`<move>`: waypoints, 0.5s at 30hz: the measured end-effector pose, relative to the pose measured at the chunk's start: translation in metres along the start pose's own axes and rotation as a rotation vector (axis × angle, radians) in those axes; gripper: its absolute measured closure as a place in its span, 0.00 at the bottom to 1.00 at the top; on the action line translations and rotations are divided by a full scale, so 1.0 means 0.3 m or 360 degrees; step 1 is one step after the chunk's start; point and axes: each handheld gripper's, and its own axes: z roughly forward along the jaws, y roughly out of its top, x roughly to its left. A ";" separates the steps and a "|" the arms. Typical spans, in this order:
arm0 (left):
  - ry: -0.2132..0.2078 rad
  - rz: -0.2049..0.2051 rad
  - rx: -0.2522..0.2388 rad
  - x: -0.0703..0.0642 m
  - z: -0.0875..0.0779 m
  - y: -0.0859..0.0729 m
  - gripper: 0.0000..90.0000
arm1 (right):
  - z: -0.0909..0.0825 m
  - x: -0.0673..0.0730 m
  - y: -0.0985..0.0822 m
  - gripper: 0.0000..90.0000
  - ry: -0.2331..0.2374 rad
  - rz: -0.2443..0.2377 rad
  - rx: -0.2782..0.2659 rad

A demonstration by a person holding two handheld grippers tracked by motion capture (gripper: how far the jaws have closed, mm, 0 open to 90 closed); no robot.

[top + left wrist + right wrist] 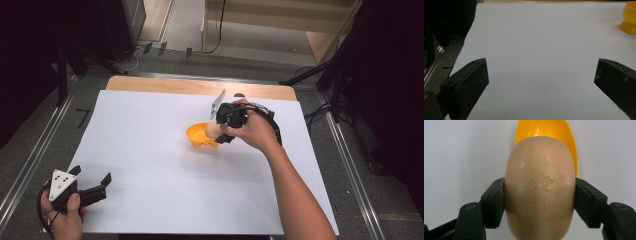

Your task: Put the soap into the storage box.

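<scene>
Right gripper view: the right gripper (540, 202) pinches a beige egg (540, 187), one black pad on each flank, and the egg's far end overlaps the rim of the yellow cup (546, 135) beyond it. The egg's surface carries a faint embossed mark and some scuffs. We judge the step in hand to be seating the egg in the cup.

To do it well, we would centre the egg's far end over the cup mouth first, then lower it along the cup's axis so the rim is not struck. The cup looks light and stands free on the white sheet (150, 150), so a sideways push would likely slide or tip it. We would release only once the egg rests in the bowl, opening both sides evenly so neither pad drags it out.

In the high view the right gripper (218, 131) sits at the cup's (199, 135) right side, near the middle of the counter (200, 86), slightly toward the far edge. The egg (212, 131) shows at the cup's rim.

The left gripper (97, 187) rests at the near left corner of the sheet, well apart from the cup. Its jaws are spread wide with only bare sheet between them.
</scene>
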 end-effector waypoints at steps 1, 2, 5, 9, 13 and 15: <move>-0.0003 -0.0001 -0.0001 0.000 0.000 0.000 0.00 | 0.000 0.000 0.000 0.37 0.0000 0.0000 0.0000; 0.0000 0.0000 0.0000 0.000 0.000 0.000 0.00 | 0.002 -0.002 0.006 0.37 0.0000 -0.0009 -0.0001; -0.0002 -0.0001 0.0000 0.000 0.000 0.000 0.00 | 0.007 -0.006 0.027 0.37 0.0015 -0.0017 -0.0004; -0.0006 -0.0001 -0.0002 0.001 0.000 0.000 0.00 | 0.016 -0.010 0.048 0.37 0.0035 -0.0035 -0.0004; -0.0004 -0.0001 -0.0003 0.001 -0.001 0.000 0.00 | 0.032 -0.016 0.068 0.37 0.0040 -0.0047 0.0002; -0.0003 -0.0002 -0.0003 0.001 -0.001 0.000 0.00 | 0.036 -0.020 0.072 0.37 0.0044 -0.0062 -0.0001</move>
